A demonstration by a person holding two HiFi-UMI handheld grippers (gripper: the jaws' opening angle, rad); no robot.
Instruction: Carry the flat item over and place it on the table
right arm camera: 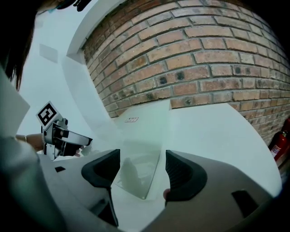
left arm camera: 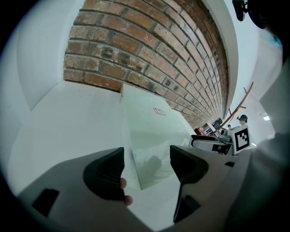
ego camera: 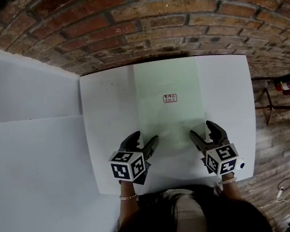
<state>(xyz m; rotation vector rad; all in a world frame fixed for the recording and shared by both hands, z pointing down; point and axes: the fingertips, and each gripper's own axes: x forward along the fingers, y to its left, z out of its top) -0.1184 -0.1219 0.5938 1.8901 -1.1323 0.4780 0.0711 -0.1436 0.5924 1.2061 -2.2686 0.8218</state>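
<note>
We see the flat sheet (ego camera: pixel 170 103) lying on the surface (ego camera: pixel 107 118), with the brick wall (ego camera: pixel 173 16) beyond its far edge. Our left gripper (ego camera: pixel 147 138) is at its near left corner and our right gripper (ego camera: pixel 201 128) at its near right.

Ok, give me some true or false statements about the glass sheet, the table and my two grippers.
1. The glass sheet lies flat on the white table. True.
2. The left gripper is clamped on the sheet. False: its jaws stand apart, with the sheet's near corner between them.
3. The right gripper has open jaws at the other near corner. True.
4. The wall behind the table is white tile. False: it is a brick wall.
5. A small label shows on the sheet. True.
</note>
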